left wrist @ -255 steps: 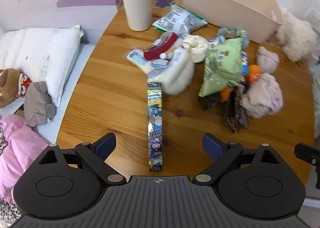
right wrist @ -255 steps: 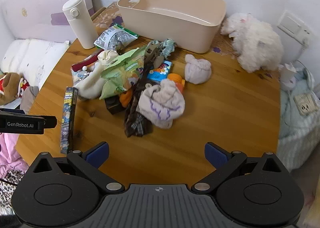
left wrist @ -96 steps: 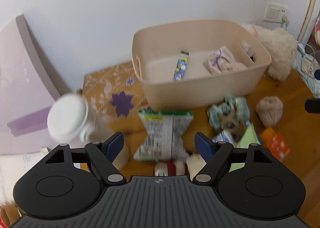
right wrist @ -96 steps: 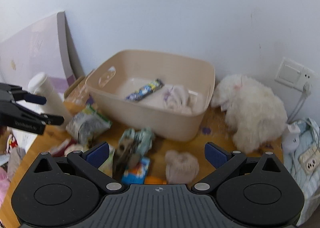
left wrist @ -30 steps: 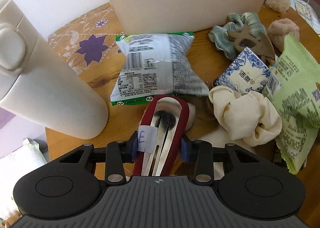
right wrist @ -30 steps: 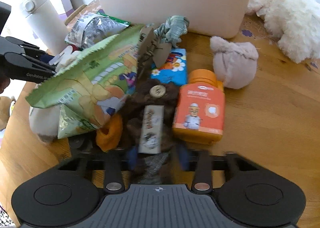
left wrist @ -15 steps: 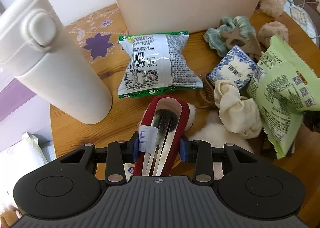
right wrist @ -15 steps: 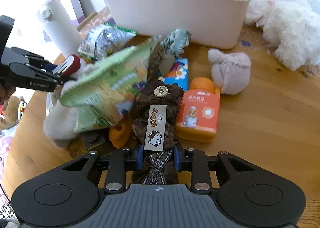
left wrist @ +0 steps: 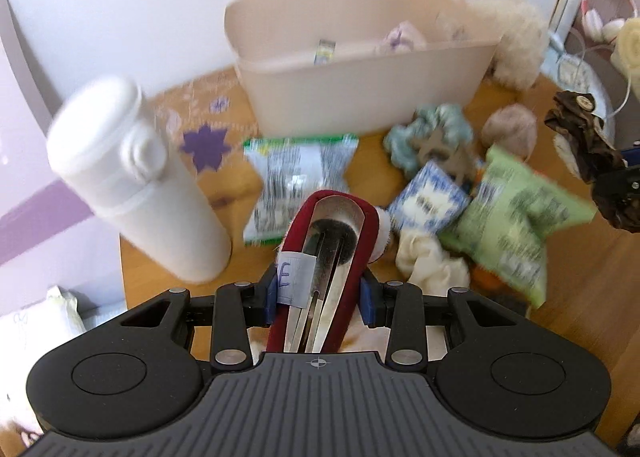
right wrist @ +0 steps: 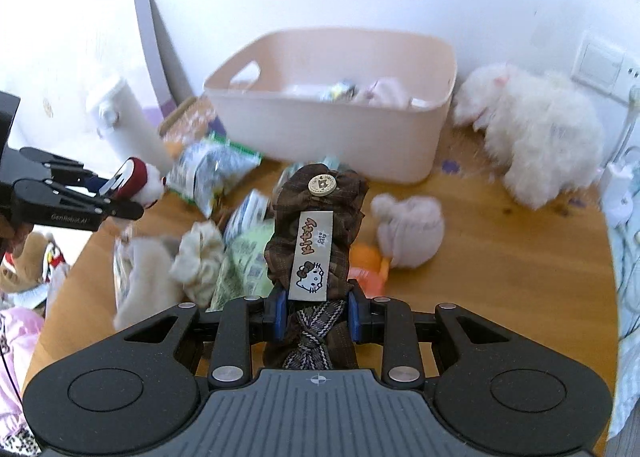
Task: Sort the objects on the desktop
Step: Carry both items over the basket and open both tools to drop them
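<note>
From the left wrist, the left tongs are clamped on a dark red, velvet-edged hair clip with a metal spring and a paper tag, held up above the round wooden bench. Beyond it stands the beige plastic tub, which already holds a small printed packet and a pale lilac cloth bundle. Left out on the bench are a tall white flask, a green-edged silver snack bag, a teal scrunchie, a blue and white packet, a light green snack bag, a cream scrunchie and a round pinkish pouch. From the right wrist, the right tongs are clamped on a brown checked fabric hair bow with a wooden button and a cartoon cat label, lifted clear of the pile. An orange bottle lies beneath it, and a white fluffy toy sits beside the tub. The sort looks early: two things are in the tub, two are in hand, and most of the pile is left.
</note>
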Action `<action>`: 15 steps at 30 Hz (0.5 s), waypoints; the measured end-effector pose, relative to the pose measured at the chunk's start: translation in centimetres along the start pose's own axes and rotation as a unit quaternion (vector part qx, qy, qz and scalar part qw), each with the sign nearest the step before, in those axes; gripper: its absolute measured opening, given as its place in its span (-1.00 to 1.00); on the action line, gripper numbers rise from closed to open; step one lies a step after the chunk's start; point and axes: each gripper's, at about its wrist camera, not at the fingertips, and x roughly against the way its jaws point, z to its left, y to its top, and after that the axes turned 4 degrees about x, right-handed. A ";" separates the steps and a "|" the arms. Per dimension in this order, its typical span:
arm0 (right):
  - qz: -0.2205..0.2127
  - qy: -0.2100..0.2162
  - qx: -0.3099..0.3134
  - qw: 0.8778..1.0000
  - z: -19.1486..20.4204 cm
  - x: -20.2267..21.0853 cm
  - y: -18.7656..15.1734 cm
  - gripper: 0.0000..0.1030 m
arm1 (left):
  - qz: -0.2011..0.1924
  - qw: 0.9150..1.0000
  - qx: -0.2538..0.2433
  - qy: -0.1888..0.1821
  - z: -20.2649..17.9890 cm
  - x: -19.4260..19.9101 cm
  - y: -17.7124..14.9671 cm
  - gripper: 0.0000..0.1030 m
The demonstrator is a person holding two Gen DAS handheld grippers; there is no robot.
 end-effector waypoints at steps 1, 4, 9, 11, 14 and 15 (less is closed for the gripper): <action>-0.007 -0.002 -0.001 1.000 -0.2 0.4 0.4 -0.47 | -0.007 1.000 0.000 -0.002 -0.1 0.4 0.5 -0.25; -0.029 -0.008 -0.004 1.000 -0.8 1.4 1.5 -0.47 | -0.028 1.000 -0.002 -0.006 -0.4 1.2 2.0 -0.25; -0.060 -0.020 -0.008 0.998 -1.9 2.5 3.9 -0.47 | -0.061 0.998 -0.016 -0.008 -1.3 2.7 5.0 -0.25; -0.071 -0.025 -0.006 0.997 -2.4 2.7 4.9 -0.47 | -0.074 0.997 -0.022 -0.006 -1.5 3.1 6.3 -0.25; -0.088 -0.031 -0.006 0.996 -3.1 3.0 6.6 -0.47 | -0.093 0.995 -0.027 0.001 -1.7 3.3 8.4 -0.25; -0.092 -0.035 -0.004 0.995 -3.2 2.9 7.1 -0.47 | -0.097 0.995 -0.028 0.004 -1.9 3.3 9.0 -0.25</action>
